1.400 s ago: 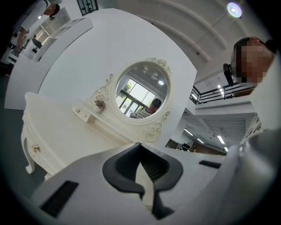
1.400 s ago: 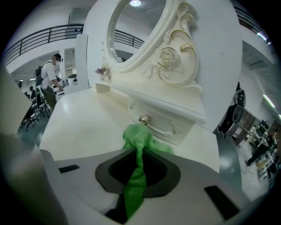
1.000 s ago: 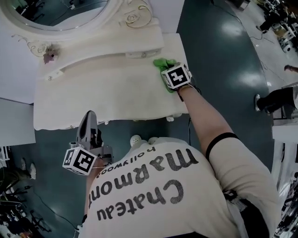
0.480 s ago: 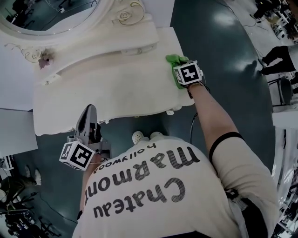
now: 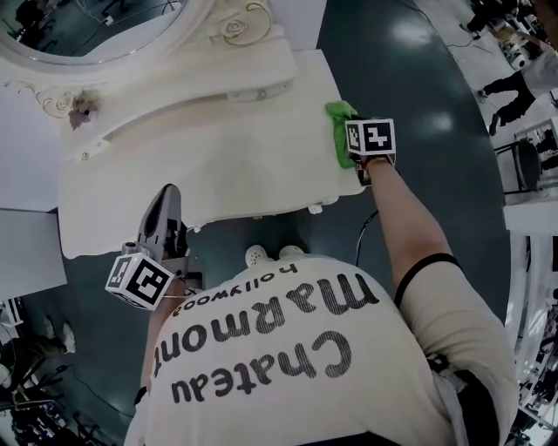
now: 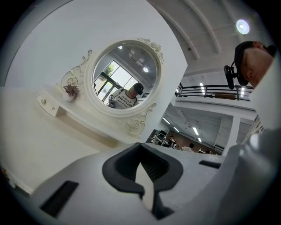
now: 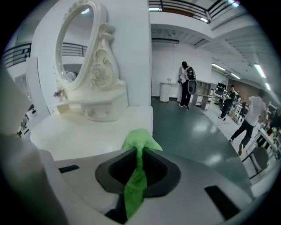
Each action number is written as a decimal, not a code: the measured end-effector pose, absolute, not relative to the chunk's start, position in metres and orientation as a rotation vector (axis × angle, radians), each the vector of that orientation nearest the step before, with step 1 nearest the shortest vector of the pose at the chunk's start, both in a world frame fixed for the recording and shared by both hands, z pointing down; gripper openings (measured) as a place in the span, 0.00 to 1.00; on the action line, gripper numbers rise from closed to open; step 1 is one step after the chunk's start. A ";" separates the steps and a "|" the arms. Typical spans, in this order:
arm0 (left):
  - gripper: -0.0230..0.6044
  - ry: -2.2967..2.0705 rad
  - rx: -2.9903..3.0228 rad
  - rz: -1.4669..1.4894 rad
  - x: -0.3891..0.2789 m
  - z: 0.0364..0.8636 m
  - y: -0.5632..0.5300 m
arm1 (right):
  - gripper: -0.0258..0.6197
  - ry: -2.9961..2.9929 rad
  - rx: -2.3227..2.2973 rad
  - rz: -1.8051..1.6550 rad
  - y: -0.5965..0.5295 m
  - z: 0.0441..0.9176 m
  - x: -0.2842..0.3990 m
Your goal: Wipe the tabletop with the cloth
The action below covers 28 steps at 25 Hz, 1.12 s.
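Observation:
The green cloth lies bunched at the right edge of the white tabletop. My right gripper is shut on it and presses it against the top. In the right gripper view the cloth runs as a pinched strip between the jaws of that gripper and fans out onto the table beyond them. My left gripper hovers at the table's front edge, left of centre, and touches nothing. Seen in the left gripper view, it is shut with nothing between its jaws.
An oval mirror in an ornate white frame stands at the back of the table above a raised shelf with small drawers. A small flower ornament sits at the shelf's left. Dark floor lies right of the table. People stand far off.
My right gripper has slid the cloth rightwards across the tabletop to its right edge. The left gripper has stayed by the front edge.

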<state>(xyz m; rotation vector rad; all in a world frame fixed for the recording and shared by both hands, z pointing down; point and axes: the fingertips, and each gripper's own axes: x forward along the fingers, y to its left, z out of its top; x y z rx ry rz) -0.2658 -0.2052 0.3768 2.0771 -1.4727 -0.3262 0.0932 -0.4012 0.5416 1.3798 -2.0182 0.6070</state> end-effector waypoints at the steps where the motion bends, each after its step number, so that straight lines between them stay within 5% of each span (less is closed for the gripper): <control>1: 0.05 -1.472 2.077 -0.331 -0.268 0.376 -0.206 | 0.13 -2.065 1.398 0.611 -0.403 0.529 0.086; 7: 0.05 -1.474 2.073 -0.389 -0.274 0.372 -0.209 | 0.13 -2.411 1.206 0.563 -0.392 0.460 -0.020; 14: 0.05 -1.512 2.043 -0.418 -0.286 0.371 -0.203 | 0.13 -2.437 0.877 0.450 -0.357 0.477 -0.110; 28: 0.05 -1.589 1.985 -0.426 -0.313 0.374 -0.193 | 0.13 -2.318 0.452 0.403 -0.307 0.554 -0.163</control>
